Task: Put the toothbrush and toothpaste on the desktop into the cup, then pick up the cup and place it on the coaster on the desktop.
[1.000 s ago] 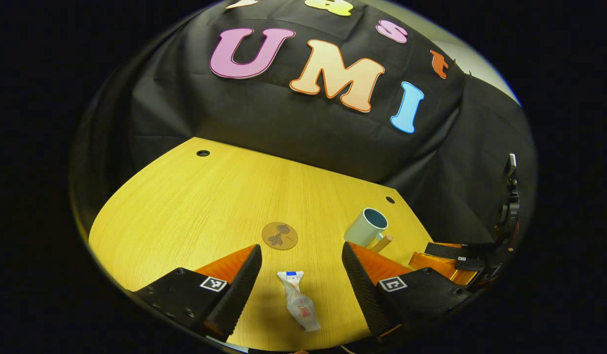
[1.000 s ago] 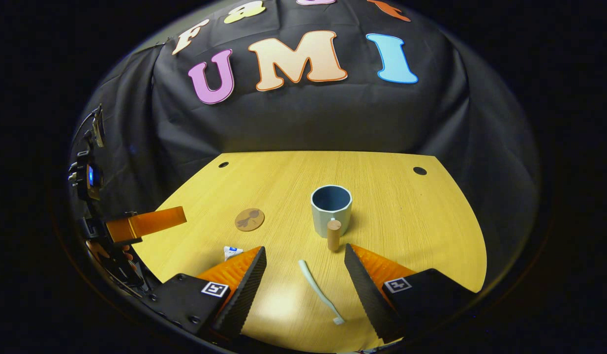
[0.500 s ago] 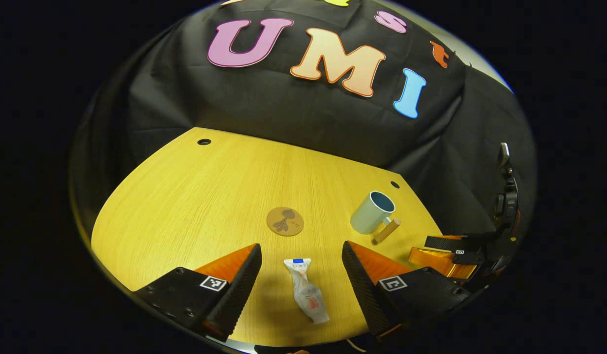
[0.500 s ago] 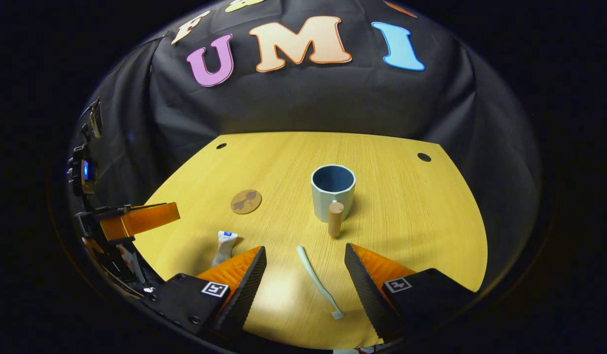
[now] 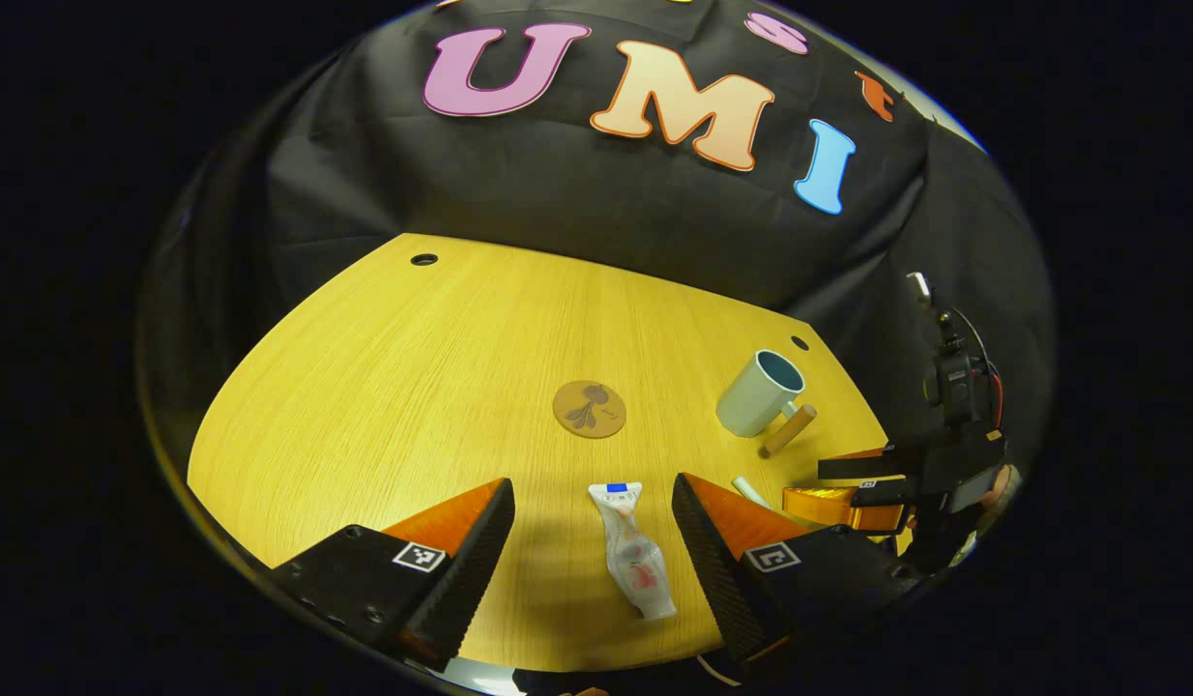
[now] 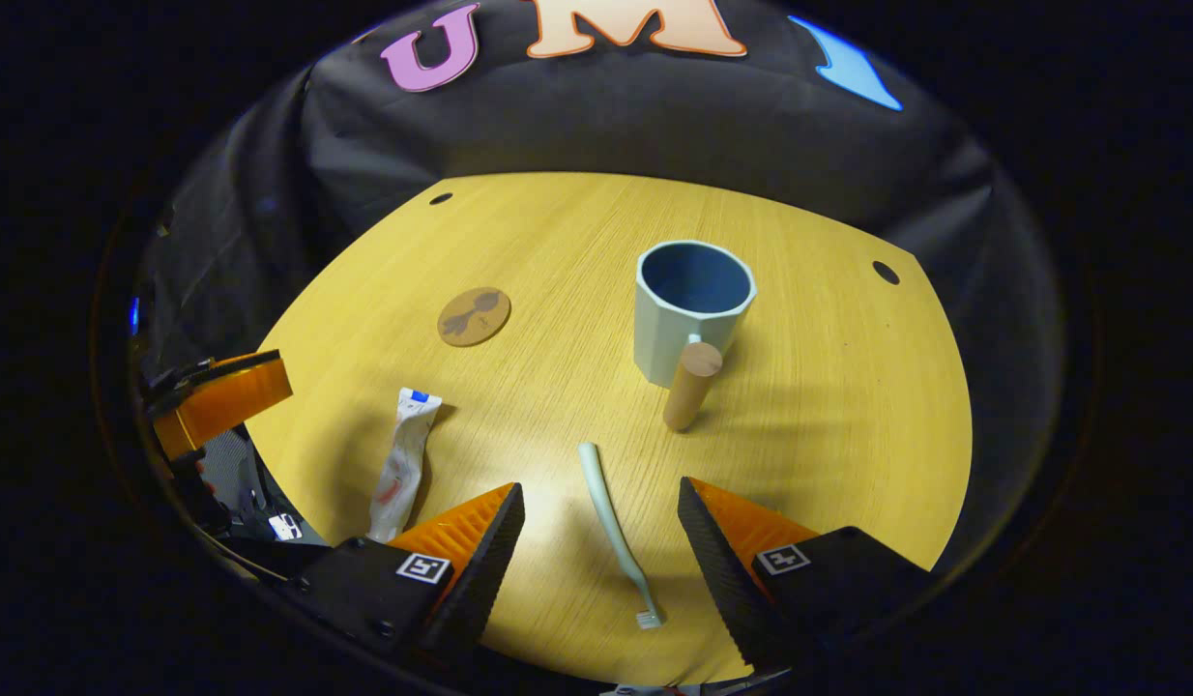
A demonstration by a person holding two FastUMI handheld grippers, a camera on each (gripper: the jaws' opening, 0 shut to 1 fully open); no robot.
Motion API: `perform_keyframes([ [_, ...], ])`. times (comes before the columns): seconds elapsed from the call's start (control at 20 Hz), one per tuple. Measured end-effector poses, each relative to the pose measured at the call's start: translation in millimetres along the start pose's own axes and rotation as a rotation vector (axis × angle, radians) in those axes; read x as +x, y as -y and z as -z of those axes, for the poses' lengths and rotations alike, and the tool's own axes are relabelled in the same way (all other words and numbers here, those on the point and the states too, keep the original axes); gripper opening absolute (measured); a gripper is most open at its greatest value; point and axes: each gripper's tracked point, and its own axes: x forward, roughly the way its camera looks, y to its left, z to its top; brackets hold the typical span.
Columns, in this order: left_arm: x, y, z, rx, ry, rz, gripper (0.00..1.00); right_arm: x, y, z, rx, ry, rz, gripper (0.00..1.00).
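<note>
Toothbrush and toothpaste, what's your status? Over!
Both hand-held grippers open: left over toothpaste, right over toothbrush. Both flat on the desk. Cup empty, off the coaster. Nothing in the way.

Left gripper (image 5: 591,541): wedge-shaped ribbed fingers on black housings with visible screws, each bearing a square black-and-white marker tag. Right gripper (image 6: 600,546): identical build and tags.
</note>
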Motion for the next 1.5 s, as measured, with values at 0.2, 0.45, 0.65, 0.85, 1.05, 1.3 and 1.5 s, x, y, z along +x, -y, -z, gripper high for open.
perform_keyframes([
  [0.2,0.1,-12.1,10.1,0.005,-0.031,-0.048,0.96,22.5,-6.7,8.2,-0.019,-0.108,-0.023,0.95],
  [0.45,-1.1,-14.5,14.0,0.0,-0.033,-0.06,0.96,43.8,0.4,8.0,-0.123,-0.195,0.002,0.76],
  [0.65,-1.4,-18.7,17.1,-0.018,-0.035,-0.074,0.96,55.5,-1.7,14.3,-0.167,-0.259,-0.013,0.44],
  [0.85,0.3,-19.2,19.9,-0.033,-0.045,-0.081,0.96,58.3,-3.2,13.4,-0.195,-0.278,-0.027,0.43],
  [1.05,0.9,-15.9,20.6,-0.021,-0.068,-0.062,0.96,58.6,-3.2,12.9,-0.208,-0.284,-0.032,0.31],
  [1.3,17.5,3.7,33.4,0.003,-0.164,-0.023,0.96,56.4,-6.0,15.8,-0.164,-0.337,-0.012,0.12],
  [1.5,29.6,16.8,42.6,0.026,-0.259,-0.012,0.96,55.8,-5.9,14.7,-0.165,-0.349,-0.007,0.12],
])
